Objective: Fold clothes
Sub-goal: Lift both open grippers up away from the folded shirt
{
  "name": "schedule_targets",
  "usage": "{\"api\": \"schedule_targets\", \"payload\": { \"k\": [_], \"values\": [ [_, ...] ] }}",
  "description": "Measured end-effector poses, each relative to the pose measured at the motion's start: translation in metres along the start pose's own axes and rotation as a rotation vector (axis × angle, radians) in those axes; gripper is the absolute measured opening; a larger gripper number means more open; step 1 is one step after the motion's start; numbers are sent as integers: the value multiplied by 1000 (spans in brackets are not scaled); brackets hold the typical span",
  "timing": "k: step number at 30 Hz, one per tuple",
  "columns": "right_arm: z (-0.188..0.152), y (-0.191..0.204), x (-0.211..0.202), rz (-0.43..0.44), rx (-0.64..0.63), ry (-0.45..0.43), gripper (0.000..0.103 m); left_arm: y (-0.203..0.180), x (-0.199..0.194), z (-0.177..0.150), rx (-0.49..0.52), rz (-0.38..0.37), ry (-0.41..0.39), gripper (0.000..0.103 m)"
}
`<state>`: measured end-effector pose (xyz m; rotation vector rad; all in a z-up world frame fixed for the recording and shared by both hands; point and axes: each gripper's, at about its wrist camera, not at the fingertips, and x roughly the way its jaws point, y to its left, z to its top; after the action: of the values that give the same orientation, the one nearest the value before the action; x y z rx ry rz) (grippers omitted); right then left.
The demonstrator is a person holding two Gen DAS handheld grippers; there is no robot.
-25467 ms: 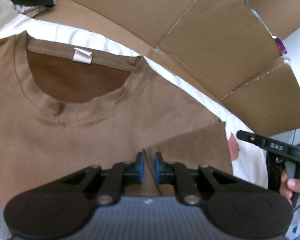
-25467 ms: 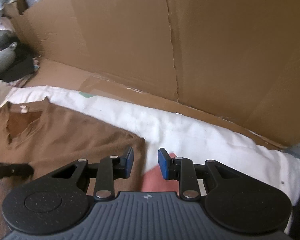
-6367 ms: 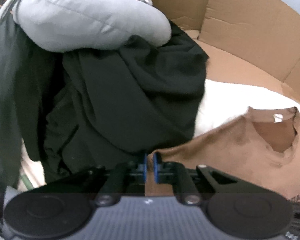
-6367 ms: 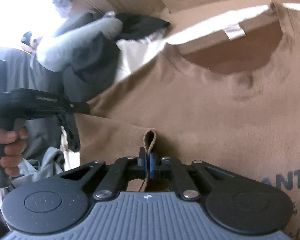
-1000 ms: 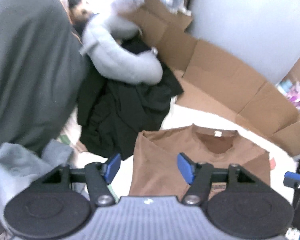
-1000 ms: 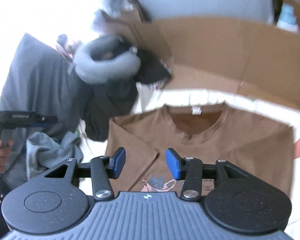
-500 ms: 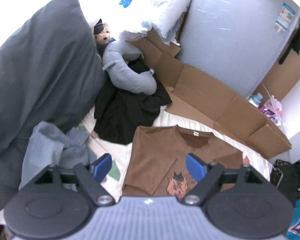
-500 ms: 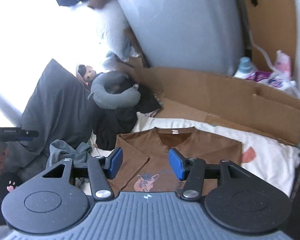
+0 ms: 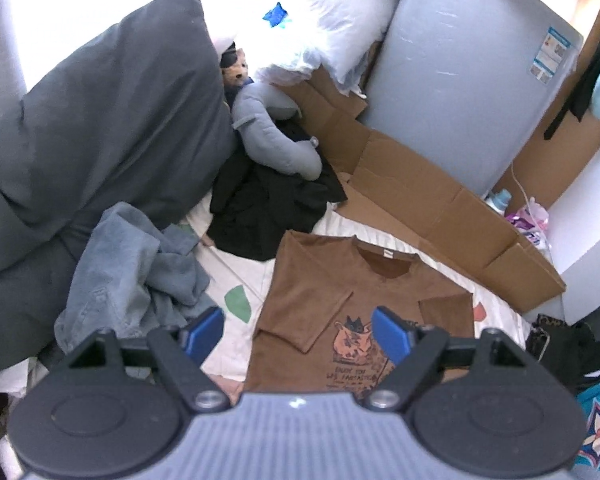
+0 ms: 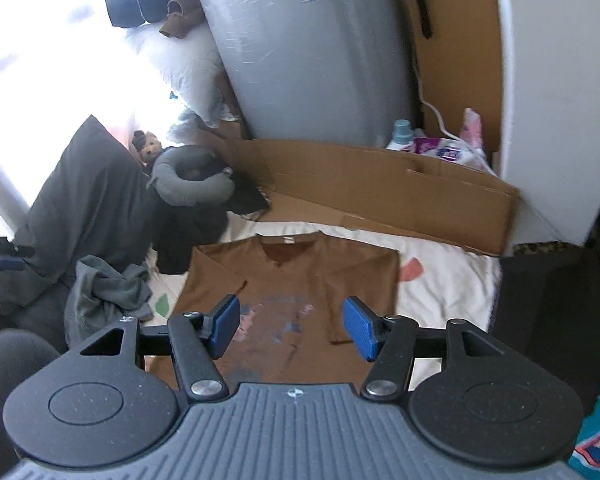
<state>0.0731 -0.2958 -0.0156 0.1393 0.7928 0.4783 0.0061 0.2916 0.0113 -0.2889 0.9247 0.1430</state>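
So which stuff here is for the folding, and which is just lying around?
For folding: brown T-shirt, sleeves folded in; left gripper; right gripper, opening, nothing between.

Lying around: grey neck pillow, black clothes, cardboard, dark pillow.

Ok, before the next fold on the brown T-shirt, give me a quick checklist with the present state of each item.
1. Both sleeves folded in over the brown T-shirt: ok.
2. Shirt lies flat on the white sheet, print up: ok.
3. Left tongs empty, well open, above the shirt: ok.
4. Right tongs empty, opening, nothing between them: ok.
5. Shirt's bottom hem free to grasp: cannot tell, hidden behind the tongs in both views.
6. Black garment clear of the shirt: not ok, it meets the shoulder corner.
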Motion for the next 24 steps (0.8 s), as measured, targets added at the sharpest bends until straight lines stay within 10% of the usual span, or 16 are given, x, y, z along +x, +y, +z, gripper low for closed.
{"api": "schedule_targets", "payload": {
  "k": [24],
  "values": [
    [-141, -59, -12, -106, 220, 36, 64, 42, 36, -101, -9, 29, 101, 83]
  ]
}}
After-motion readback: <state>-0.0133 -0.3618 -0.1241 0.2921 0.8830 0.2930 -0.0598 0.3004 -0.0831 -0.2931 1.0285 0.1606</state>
